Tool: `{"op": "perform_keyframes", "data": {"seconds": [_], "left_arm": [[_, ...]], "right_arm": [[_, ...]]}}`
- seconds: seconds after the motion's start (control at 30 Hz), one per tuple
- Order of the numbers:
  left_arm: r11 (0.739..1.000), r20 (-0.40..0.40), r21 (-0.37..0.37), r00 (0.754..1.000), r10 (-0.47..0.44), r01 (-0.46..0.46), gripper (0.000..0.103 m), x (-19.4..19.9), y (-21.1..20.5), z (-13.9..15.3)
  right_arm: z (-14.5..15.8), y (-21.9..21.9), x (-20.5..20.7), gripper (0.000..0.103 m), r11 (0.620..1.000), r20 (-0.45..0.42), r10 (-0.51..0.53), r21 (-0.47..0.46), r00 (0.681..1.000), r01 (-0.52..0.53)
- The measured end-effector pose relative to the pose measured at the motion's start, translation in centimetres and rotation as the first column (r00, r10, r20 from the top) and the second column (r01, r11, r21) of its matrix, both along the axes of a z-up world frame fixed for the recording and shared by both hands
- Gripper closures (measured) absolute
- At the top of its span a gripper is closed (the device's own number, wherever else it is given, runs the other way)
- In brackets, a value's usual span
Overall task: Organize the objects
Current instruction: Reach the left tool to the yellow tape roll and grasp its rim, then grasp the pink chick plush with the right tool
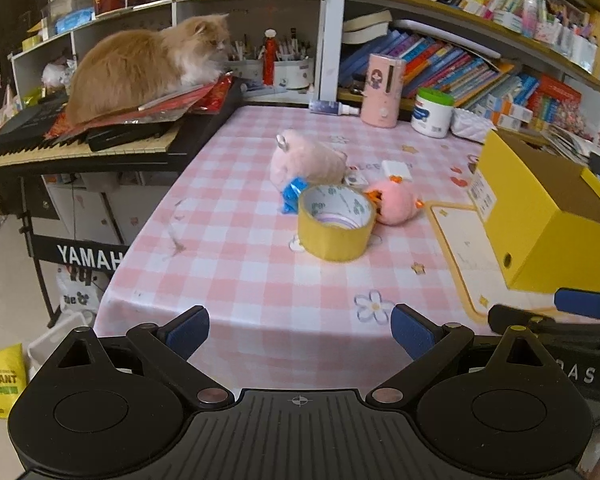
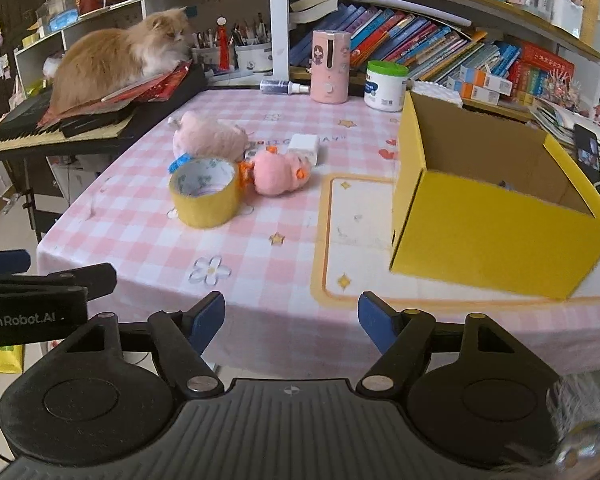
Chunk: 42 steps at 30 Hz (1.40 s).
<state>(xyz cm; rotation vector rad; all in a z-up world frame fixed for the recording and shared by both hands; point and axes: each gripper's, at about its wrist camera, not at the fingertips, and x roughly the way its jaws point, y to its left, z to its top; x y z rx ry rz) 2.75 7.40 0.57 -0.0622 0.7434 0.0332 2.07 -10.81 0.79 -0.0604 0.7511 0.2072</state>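
**Loose items gathered near an open box**

A roll of tape (image 2: 204,194), two plush toys (image 2: 280,172) and a small white block (image 2: 304,146) are clustered mid-table, apparently kept within easy reach of the yellow box (image 2: 496,232), which is stood open-topped to the right, presumably to receive them. Little can be made out inside the box. The left gripper (image 1: 300,334) and right gripper (image 2: 292,322) are held side by side above the near table edge, angled downward toward the cluster. Both sets of fingers are spread, with nothing between them.

Black left gripper (image 1: 300,334) and right gripper (image 2: 291,318) — blue-padded jaws, silver rivets.
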Motion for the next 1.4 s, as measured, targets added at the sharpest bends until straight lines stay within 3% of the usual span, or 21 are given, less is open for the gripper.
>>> {"op": "perform_keyframes", "data": {"seconds": [0.2, 0.47, 0.67, 0.9, 1.0, 1.4], "left_arm": [[1.000, 0.000, 0.005, 1.000, 0.023, -0.023, 0.004, 3.6, -0.7, -0.2], [0.999, -0.034, 0.043, 0.999, 0.028, -0.026, 0.005, 8.7, -2.5, -1.3], [0.998, -0.059, 0.067, 0.998, 0.002, 0.002, 0.006, 12.3, -3.8, -2.3], [0.996, -0.103, 0.090, 0.995, -0.011, 0.020, 0.006, 15.8, -4.8, -4.6], [0.993, -0.123, 0.117, 0.992, -0.009, 0.023, 0.012, 17.2, -5.0, -5.4], [0.995, -0.149, 0.075, 0.988, -0.051, 0.062, 0.019, 17.7, -4.5, -6.0]], "right_arm": [[0.5, -0.5, 4.3, 0.036, 1.000, 0.036, 0.011, 0.002, 0.999, -0.011], [1.7, -1.0, 10.8, 0.036, 0.998, 0.094, 0.030, 0.055, 0.995, -0.036], [1.4, -0.3, 15.0, 0.035, 0.994, 0.071, 0.068, 0.078, 0.995, -0.073], [0.8, 0.2, 18.0, 0.025, 0.988, 0.043, 0.120, 0.089, 0.992, -0.124], [0.5, 0.4, 18.9, 0.021, 0.985, 0.028, 0.141, 0.092, 0.990, -0.143], [-1.8, 1.7, 22.1, 0.015, 0.980, -0.071, 0.186, 0.088, 0.980, -0.179]]}}
